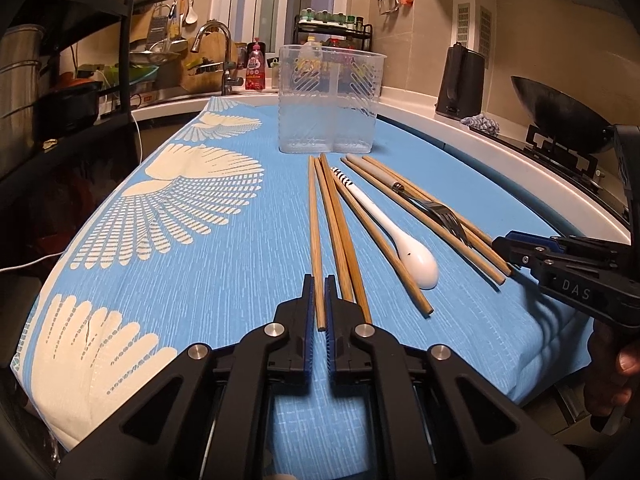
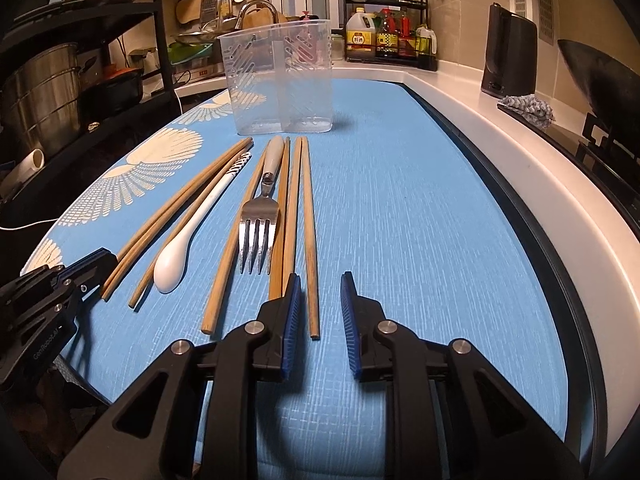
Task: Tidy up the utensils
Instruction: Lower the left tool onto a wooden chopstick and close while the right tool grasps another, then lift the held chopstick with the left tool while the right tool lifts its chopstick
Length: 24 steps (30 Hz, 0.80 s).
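Kitchen surroundings frame a bench (image 1: 460, 120) covered by a blue cloth (image 1: 224, 280) printed with cream fans.

Low over the near edge of the cloth, the left gripper (image 1: 319, 308) is pressed together on the near end of one chopstick (image 1: 315, 240), the leftmost of the wooden sticks; its blue pads sit against the stick on both sides. That chopstick lies lengthwise, pointing away toward the holder. Just to its right lie two more chopsticks close together, touching or nearly touching the gripper's right finger.

The right gripper (image 2: 320, 308) hovers over the right side of the row with its jaws partly spread and nothing pinched. The near end of the rightmost chopstick (image 2: 308, 240) lies between its fingers, close to the left pad, though whether it touches cannot be told. In the left wrist view this gripper (image 1: 508, 250) shows at the right edge, with part of a hand (image 1: 608, 376) below it.

Between the two grippers, a white spoon (image 2: 180, 240) with a striped handle end lies bowl toward the near edge, and a fork (image 2: 259, 216) with a pale handle rests across several chopsticks, tines toward the near edge.

Beyond the utensils stands a clear plastic holder (image 2: 276, 80) with two compartments, upright on the cloth. Farther back are a faucet (image 1: 212, 48), a bottle rack (image 2: 388, 28), a dark kettle (image 2: 508, 52) and a wok (image 1: 560, 112) at right.
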### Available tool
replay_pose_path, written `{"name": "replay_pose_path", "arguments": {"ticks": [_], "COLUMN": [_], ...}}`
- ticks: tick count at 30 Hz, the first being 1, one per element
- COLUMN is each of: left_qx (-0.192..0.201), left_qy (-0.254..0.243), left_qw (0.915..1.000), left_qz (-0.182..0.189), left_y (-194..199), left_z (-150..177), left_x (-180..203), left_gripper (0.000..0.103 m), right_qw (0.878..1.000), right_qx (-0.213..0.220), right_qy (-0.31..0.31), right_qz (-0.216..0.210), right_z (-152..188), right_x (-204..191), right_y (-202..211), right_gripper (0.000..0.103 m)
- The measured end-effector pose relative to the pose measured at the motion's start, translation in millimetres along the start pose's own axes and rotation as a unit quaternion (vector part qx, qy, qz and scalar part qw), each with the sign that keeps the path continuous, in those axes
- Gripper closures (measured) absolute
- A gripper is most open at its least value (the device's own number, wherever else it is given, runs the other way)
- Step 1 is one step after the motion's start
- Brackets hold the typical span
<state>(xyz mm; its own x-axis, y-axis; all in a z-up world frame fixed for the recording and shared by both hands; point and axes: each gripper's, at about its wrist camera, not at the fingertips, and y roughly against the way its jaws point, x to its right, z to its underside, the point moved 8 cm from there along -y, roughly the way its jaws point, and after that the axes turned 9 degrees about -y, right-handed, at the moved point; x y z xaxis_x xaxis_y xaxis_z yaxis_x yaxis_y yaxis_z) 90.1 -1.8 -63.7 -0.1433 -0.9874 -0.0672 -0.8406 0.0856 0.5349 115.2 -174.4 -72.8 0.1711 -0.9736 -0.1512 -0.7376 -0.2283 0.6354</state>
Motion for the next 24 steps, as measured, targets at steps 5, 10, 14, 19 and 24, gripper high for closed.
{"name": "replay_pose_path", "arguments": {"ticks": [5, 10, 14, 19, 24], "left_qx": [0.007, 0.011, 0.017, 0.025, 0.027], "left_qy": [-0.003, -0.003, 0.001, 0.011, 0.012], "left_qw": [1.0, 0.9999, 0.9996, 0.9995, 0.9994], "left_qz": [0.0, -0.006, -0.022, -0.017, -0.018], "left_y": [-1, 2, 9, 14, 10], "left_z": [1, 2, 6, 9, 8], "left_x": [0, -3, -13, -22, -22], "left_gripper": [0.098, 0.098, 0.098, 0.098, 0.098], "right_qw": [1.0, 1.0, 0.999, 0.997, 0.998], "right_qx": [0.002, 0.01, 0.022, 0.041, 0.038], "right_qy": [0.0, -0.009, -0.032, -0.042, -0.033], "right_qz": [0.0, 0.004, 0.027, 0.045, 0.042], "right_z": [1, 2, 4, 9, 7], "right_x": [1, 6, 19, 28, 26], "right_y": [1, 3, 8, 15, 13], "right_gripper": [0.088, 0.095, 0.095, 0.094, 0.094]}}
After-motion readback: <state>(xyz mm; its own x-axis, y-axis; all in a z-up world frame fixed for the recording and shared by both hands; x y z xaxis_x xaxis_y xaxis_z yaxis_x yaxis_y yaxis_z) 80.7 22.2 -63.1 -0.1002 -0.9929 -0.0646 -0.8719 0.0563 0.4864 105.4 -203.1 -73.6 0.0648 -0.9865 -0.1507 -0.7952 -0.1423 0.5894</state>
